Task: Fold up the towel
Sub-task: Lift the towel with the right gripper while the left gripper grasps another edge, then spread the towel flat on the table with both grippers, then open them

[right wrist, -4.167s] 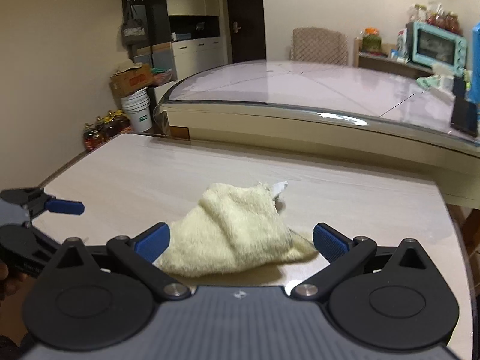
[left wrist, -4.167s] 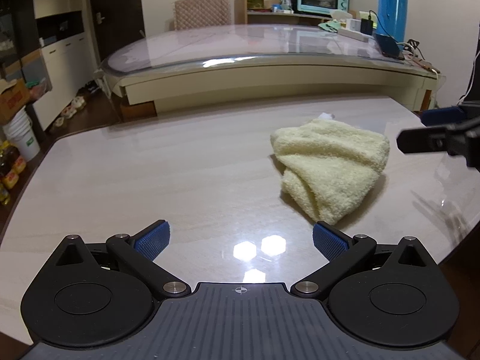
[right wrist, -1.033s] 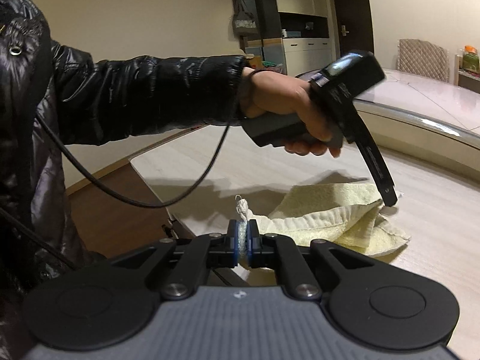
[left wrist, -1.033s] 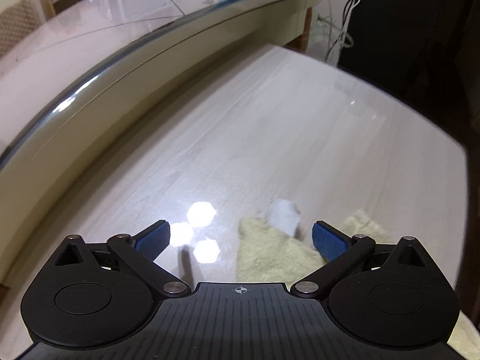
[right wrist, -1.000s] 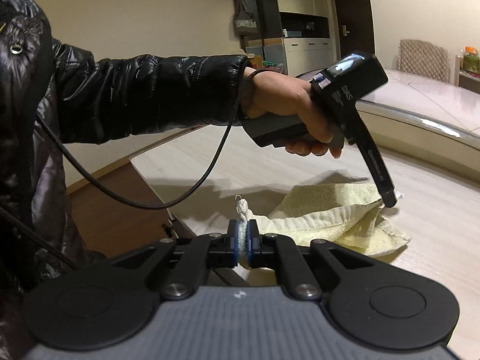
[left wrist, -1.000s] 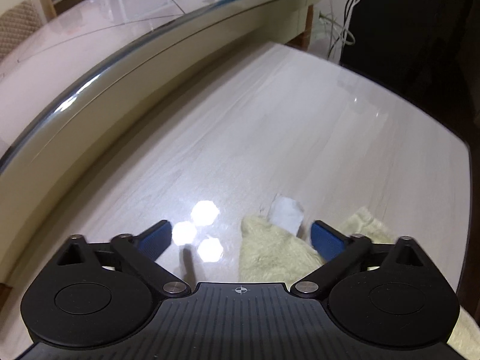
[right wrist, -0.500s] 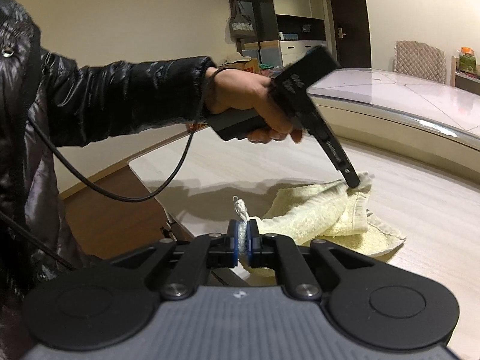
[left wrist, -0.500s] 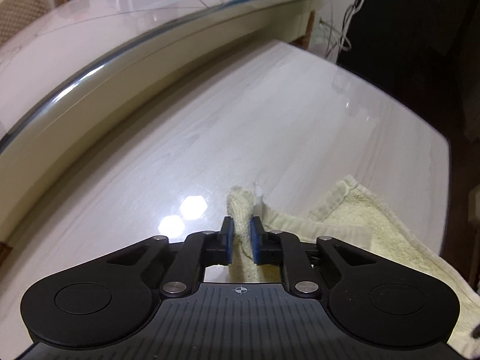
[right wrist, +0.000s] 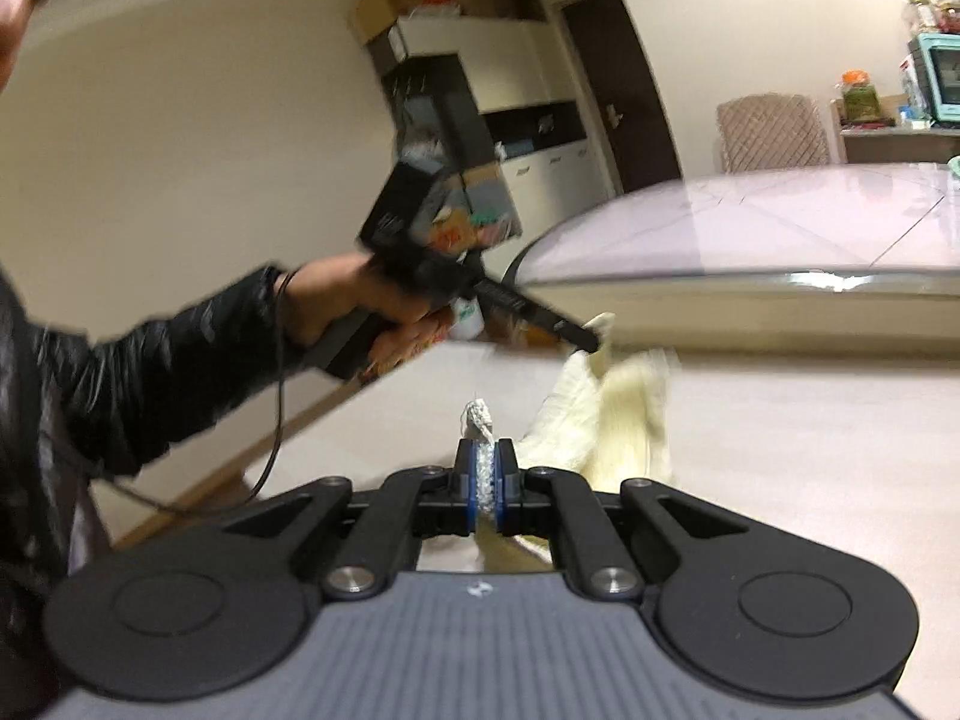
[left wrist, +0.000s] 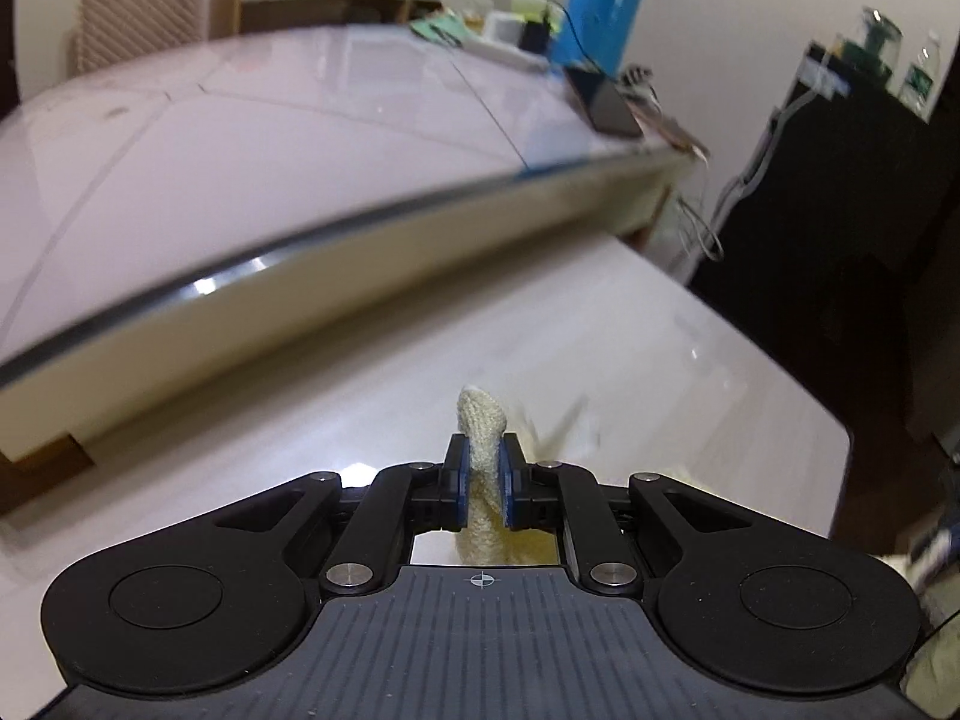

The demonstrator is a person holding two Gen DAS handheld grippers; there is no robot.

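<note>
The pale yellow towel (right wrist: 606,414) hangs between both grippers above the light wooden table (right wrist: 810,438). My left gripper (left wrist: 482,468) is shut on one corner of the towel (left wrist: 480,426), which pokes up between the blue pads. In the right wrist view that left gripper (right wrist: 591,341) is held by a hand in a black sleeve, lifting the cloth. My right gripper (right wrist: 485,477) is shut on another corner, a frayed tip sticking out above the pads. Most of the towel's lower part is hidden behind the gripper bodies.
A larger glass-topped table (left wrist: 300,138) stands just beyond the wooden one. On its far end sit a blue flask (left wrist: 606,0), a phone (left wrist: 606,105) and cables. A black cabinet (left wrist: 852,210) stands to the right. The table's right edge (left wrist: 840,438) is close.
The left gripper closed on the towel corner and lifted it up off the table. The right gripper, still shut on its corner, moved sideways and the towel now hangs stretched between them.
</note>
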